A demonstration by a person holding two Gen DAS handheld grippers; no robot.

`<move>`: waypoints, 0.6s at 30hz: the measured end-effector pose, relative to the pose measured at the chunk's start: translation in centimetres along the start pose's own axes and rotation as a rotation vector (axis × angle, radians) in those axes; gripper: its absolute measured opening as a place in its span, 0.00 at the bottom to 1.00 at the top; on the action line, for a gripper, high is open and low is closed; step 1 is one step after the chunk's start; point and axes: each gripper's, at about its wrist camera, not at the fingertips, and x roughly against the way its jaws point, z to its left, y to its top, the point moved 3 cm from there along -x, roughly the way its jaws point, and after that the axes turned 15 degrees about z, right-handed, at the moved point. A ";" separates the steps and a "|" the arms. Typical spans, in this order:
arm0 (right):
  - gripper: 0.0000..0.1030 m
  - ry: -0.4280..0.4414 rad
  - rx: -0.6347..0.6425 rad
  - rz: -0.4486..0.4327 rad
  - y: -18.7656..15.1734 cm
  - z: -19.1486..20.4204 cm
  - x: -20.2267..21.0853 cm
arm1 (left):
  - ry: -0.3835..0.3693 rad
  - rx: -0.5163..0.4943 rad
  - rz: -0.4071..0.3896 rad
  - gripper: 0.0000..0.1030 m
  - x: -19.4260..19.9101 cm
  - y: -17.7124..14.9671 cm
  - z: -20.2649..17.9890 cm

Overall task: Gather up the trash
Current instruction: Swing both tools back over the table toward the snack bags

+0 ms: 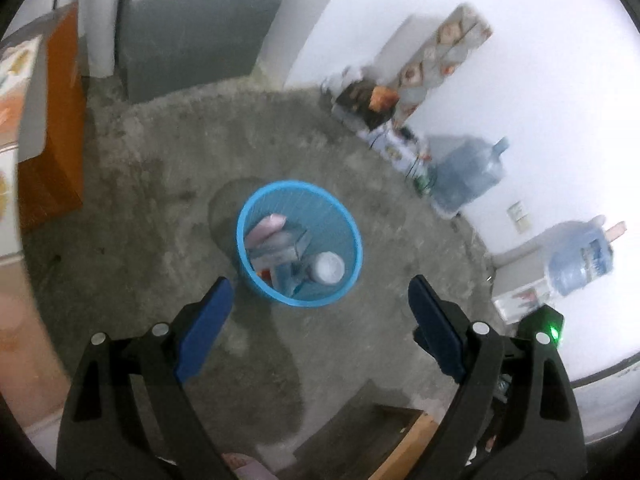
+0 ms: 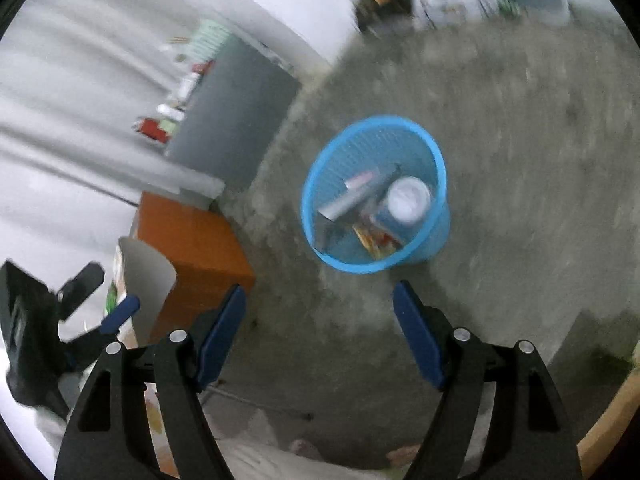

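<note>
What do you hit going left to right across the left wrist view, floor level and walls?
Orange cabinet → grey cabinet → blue basket with trash in it → patterned roll against the wall → nearer water jug → far water jug.

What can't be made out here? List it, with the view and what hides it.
- Labels on the trash in the blue basket: both views, blurred and too small.
- Basket's floor: both views, covered by trash.
- Items on the grey cabinet: right wrist view, motion blur.
- Left gripper in the right wrist view: partly cut off by the picture's edge.
</note>
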 end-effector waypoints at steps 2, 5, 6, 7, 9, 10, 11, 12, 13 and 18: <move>0.73 -0.051 0.081 -0.098 -1.8 2.5 3.0 | -0.032 -0.004 -0.055 0.83 2.8 -1.5 0.3; 0.90 -0.131 0.175 -0.233 -4.4 5.8 6.5 | -0.058 -0.024 -0.134 0.83 6.8 -4.1 0.5; 0.94 -0.164 0.202 -0.291 -5.5 6.9 7.8 | -0.060 -0.031 -0.156 0.83 7.8 -4.8 0.6; 0.94 -0.186 0.221 -0.334 -6.2 7.7 8.6 | -0.051 -0.039 -0.188 0.83 9.3 -5.8 0.6; 0.94 -0.237 0.259 -0.422 -8.0 9.5 10.2 | -0.049 -0.052 -0.236 0.83 11.7 -7.8 0.9; 0.94 -0.244 0.267 -0.444 -8.7 10.2 10.8 | -0.049 -0.056 -0.250 0.83 12.5 -8.5 1.0; 0.94 -0.236 0.272 -0.456 -9.4 10.8 11.2 | -0.046 -0.061 -0.267 0.83 13.7 -9.6 1.2; 0.94 -0.225 0.277 -0.453 -10.0 11.3 11.5 | -0.039 -0.061 -0.283 0.83 14.7 -10.4 1.3; 0.94 -0.218 0.286 -0.445 -10.3 11.7 11.6 | -0.037 -0.060 -0.293 0.83 15.6 -11.1 1.5; 0.94 -0.200 0.442 -0.443 -14.2 15.7 12.6 | -0.003 -0.065 -0.338 0.83 20.7 -14.9 2.8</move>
